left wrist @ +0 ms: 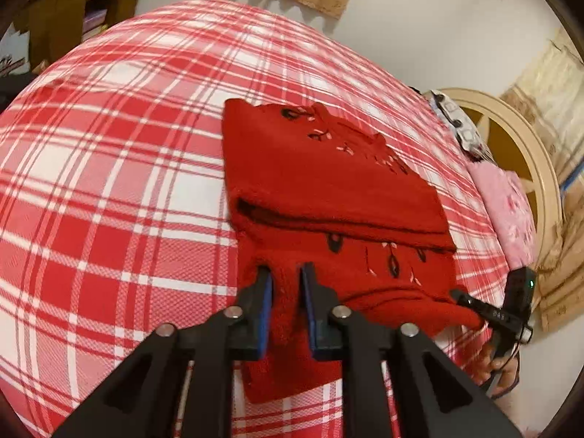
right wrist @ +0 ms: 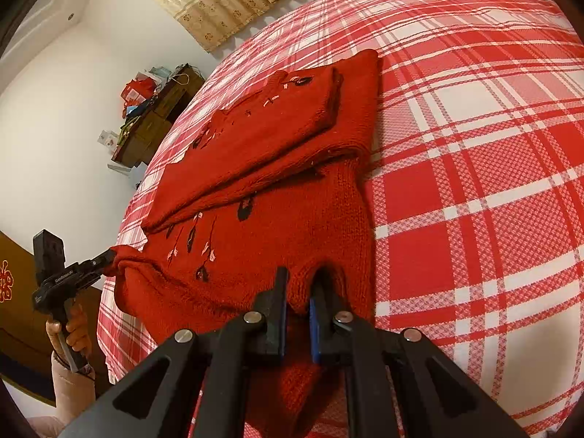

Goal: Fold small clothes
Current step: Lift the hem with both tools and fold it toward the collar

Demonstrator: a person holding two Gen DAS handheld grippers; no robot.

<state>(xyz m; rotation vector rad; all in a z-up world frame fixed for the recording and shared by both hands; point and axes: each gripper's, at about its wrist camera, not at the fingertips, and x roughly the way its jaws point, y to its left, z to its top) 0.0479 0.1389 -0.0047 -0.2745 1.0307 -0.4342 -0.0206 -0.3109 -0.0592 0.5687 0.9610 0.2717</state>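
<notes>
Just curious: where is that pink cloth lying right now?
In the left wrist view the pink cloth lies at the right edge of the plaid bed, beyond the red sweater.

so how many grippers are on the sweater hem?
2. Left gripper pinches the red sweater's near hem at one corner; right gripper pinches the other corner. No others visible.

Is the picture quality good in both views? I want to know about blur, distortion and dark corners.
Left wrist view: strong fisheye bulge bends the plaid bedsheet; the red sweater looks soft, slightly blurred; corners are black. Right wrist view: same curved distortion, but the knit of the sweater is sharper; the light is warm and even, with no glare.
</notes>
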